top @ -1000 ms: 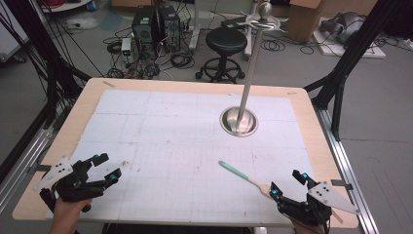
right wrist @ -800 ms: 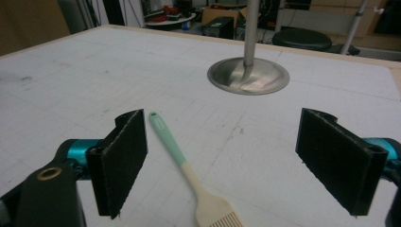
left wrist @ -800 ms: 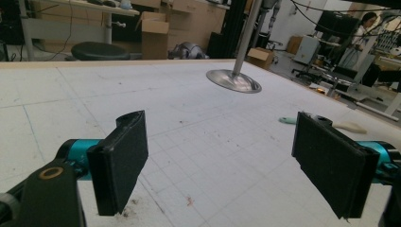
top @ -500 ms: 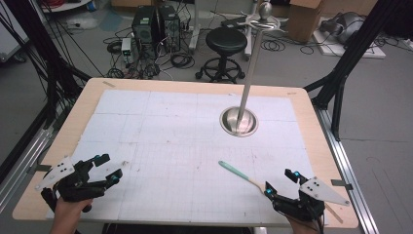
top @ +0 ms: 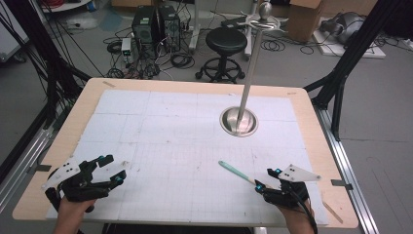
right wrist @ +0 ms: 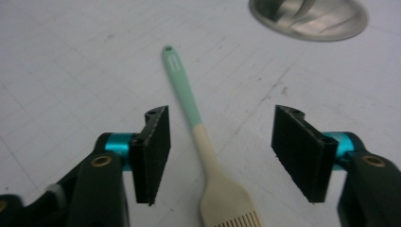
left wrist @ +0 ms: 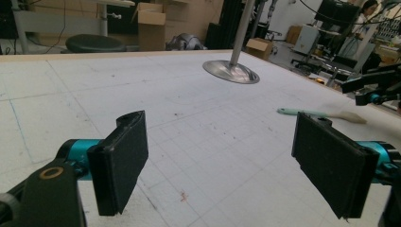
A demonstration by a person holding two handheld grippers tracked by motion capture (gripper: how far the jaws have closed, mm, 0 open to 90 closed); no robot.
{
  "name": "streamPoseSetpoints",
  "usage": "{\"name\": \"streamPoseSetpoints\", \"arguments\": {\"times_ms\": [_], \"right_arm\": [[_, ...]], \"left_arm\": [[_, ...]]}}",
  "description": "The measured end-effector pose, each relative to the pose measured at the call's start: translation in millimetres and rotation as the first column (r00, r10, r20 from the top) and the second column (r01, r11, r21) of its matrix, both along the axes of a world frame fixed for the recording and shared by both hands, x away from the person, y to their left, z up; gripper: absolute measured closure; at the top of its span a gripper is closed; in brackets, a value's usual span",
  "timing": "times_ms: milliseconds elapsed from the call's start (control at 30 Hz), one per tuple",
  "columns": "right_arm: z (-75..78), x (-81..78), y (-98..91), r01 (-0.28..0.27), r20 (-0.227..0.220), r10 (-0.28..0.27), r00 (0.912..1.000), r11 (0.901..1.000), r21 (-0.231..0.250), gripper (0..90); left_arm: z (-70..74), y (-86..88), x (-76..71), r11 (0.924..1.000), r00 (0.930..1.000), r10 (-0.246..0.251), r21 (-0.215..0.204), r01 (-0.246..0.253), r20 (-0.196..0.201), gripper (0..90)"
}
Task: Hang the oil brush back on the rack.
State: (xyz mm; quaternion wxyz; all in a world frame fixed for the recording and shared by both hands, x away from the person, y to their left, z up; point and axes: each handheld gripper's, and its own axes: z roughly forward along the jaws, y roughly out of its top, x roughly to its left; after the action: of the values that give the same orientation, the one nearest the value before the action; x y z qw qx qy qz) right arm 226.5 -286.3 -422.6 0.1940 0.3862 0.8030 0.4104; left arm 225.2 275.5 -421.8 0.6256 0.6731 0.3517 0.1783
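Observation:
A brush (top: 236,172) with a mint-green handle and a cream bristle head lies flat on the white gridded table (top: 160,131), right of centre near the front. My right gripper (top: 267,179) is open at the brush's head end. In the right gripper view its black pads (right wrist: 153,151) stand on either side of the brush (right wrist: 196,118) without touching it. My left gripper (top: 111,169) rests open at the front left, with nothing between its pads (left wrist: 120,165). From there the brush (left wrist: 312,113) and the right gripper (left wrist: 373,92) show far off to the right.
A metal stand with a round dished base (top: 238,121) and a tall pole (top: 251,73) rises at the right back of the table. Behind the table are a black stool (top: 227,41), computer cases (top: 156,24) and cables. A wooden rim (top: 321,146) borders the table.
My right gripper has moved left toward the brush, so its open jaws now straddle the bristle end. The left gripper has barely shifted. The brush has not moved.

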Motion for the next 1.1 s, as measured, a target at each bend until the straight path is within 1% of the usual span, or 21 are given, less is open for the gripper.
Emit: {"name": "streamPoseSetpoints", "arguments": {"times_ms": [67, 100, 133, 200, 367, 500, 567, 633, 800, 1100], "right_arm": [[-4.5, 4.8, 3.9, -0.019, -0.03, 0.018, 0.9994, 0.9993, -0.034, 45.9], [-4.5, 4.8, 3.9, -0.019, -0.03, 0.018, 0.9994, 0.9993, -0.034, 45.9], [-8.0, 9.3, 6.6, -0.046, -0.05, 0.044, 0.9978, 0.9973, -0.056, 52.0], [-10.3, 13.4, 9.4, -0.066, -0.07, 0.061, 0.9956, 0.9951, -0.073, 56.1], [-14.1, 21.7, 16.9, -0.101, -0.1, 0.092, 0.9908, 0.9908, -0.09, 64.4], [-17.0, 27.7, 20.9, -0.129, -0.115, 0.116, 0.9866, 0.9858, -0.108, 68.2], [-17.5, 29.3, 22.0, -0.128, -0.122, 0.115, 0.9859, 0.9861, -0.106, 69.3], [-17.5, 31.3, 22.3, -0.129, -0.118, 0.116, 0.9862, 0.9854, -0.11, 70.7], [-17.2, 34.1, 23.5, -0.157, -0.136, 0.142, 0.9806, 0.9817, -0.107, 77.9], [-16.4, 37.3, 22.4, -0.164, -0.167, 0.147, 0.9749, 0.9819, -0.094, 80.4]], "left_arm": [[-0.1, -0.3, 0.2, 1.0, 1.0, 0.0, 0.001, 0.0, 0.0, 19.7], [-0.1, -0.3, 0.2, 1.0, 1.0, 0.0, 0.001, 0.0, 0.0, 19.7], [-0.2, -0.2, 0.4, 1.0, 1.0, -0.003, 0.008, 0.003, 0.0, 19.7], [-0.5, -0.9, 0.5, 1.0, 1.0, -0.002, 0.004, 0.002, -0.002, 19.7], [-0.5, -0.6, 0.3, 1.0, 1.0, -0.002, 0.006, 0.002, -0.003, 19.7], [-0.8, -0.6, 0.4, 1.0, 1.0, -0.001, 0.007, 0.001, -0.005, 19.7], [-0.7, -0.7, 0.3, 1.0, 1.0, -0.001, 0.005, 0.001, -0.004, 19.7], [-0.7, -0.7, 0.3, 1.0, 1.0, -0.001, 0.005, 0.001, -0.005, 19.8], [-0.7, -0.8, 0.3, 1.0, 1.0, -0.001, 0.005, 0.001, -0.005, 19.8], [-0.7, -1.2, 0.3, 1.0, 1.0, -0.001, 0.006, 0.001, -0.006, 19.9]]}}
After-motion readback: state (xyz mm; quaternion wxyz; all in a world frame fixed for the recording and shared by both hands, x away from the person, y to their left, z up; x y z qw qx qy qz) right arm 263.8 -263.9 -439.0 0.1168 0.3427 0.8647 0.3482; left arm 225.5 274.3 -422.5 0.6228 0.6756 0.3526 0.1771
